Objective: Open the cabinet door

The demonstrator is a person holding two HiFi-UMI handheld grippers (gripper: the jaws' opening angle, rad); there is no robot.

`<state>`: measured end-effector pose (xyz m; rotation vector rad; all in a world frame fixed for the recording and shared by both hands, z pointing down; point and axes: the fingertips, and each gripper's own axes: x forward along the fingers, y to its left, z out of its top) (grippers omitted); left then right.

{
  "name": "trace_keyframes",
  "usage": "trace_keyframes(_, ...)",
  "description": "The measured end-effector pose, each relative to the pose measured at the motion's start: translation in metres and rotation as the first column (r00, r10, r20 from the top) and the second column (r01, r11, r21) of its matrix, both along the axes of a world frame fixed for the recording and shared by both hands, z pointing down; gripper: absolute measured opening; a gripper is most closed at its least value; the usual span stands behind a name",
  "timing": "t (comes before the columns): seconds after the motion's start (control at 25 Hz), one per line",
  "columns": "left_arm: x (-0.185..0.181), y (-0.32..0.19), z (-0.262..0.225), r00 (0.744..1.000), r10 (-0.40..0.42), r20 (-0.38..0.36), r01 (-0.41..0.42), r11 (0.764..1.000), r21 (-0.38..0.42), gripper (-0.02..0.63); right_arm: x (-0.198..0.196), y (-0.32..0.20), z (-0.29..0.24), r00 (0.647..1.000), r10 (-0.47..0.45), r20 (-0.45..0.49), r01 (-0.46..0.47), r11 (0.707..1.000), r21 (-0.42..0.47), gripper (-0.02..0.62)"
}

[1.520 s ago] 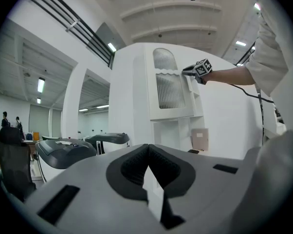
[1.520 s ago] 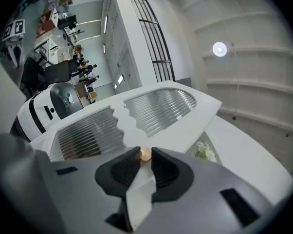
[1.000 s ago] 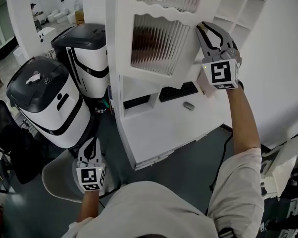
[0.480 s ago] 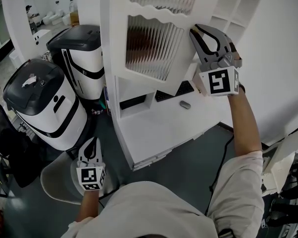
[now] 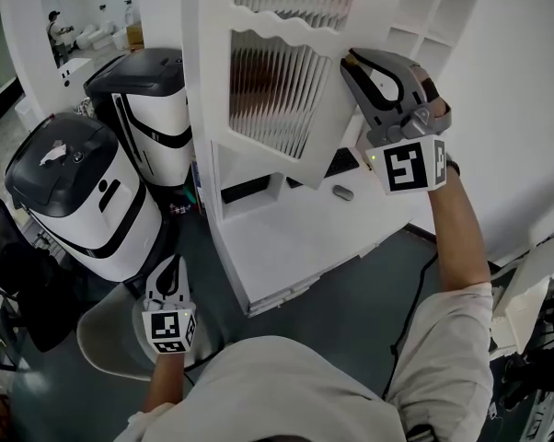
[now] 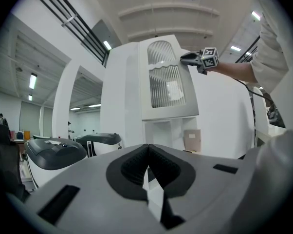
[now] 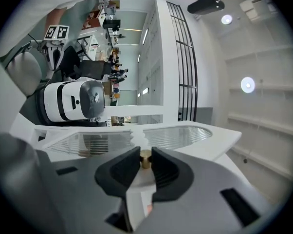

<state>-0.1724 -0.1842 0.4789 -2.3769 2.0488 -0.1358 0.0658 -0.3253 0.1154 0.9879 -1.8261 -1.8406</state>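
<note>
In the head view, the cabinet door (image 5: 282,81) is at 12 o'clock. It is a tall white door with two ribbed glass panes, one above the other, so its long axis is upright. It is swung partly out from the cabinet (image 5: 286,247), and its free edge faces 3 o'clock. The right gripper (image 5: 352,60) is at this edge, at 2 o'clock. The left gripper (image 5: 169,263) is low at 7 o'clock, well apart from the door, near a black and white machine (image 5: 84,191). A keyboard (image 5: 337,164) lies on the cabinet's shelf.

The left gripper view shows its jaws (image 6: 147,152) closed together with nothing between them. The door (image 6: 168,82) is upright at 12 o'clock.

The right gripper view shows what the head view does not: a small brass knob (image 7: 145,160) on the door (image 7: 195,135), with the two pads pressed on its sides. The jaws (image 7: 145,155) are only a little apart. Here the door lies sideways, with its long axis from 9 to 3 o'clock.
</note>
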Motion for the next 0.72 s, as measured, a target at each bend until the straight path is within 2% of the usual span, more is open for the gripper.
trace_keyframes(0.32, 0.004, 0.003, -0.006, 1.000, 0.012, -0.003, -0.012, 1.000, 0.003, 0.000, -0.013, 0.023, -0.003, 0.997, 0.002, -0.073, 0.001, 0.999, 0.040, 0.075)
trace_keyframes(0.72, 0.005, 0.002, -0.002, 1.000, 0.021, -0.013, -0.021, 1.000, 0.001, 0.000, -0.032, 0.045, 0.001, 0.983, 0.067, -0.174, -0.046, 0.992, 0.117, 0.077)
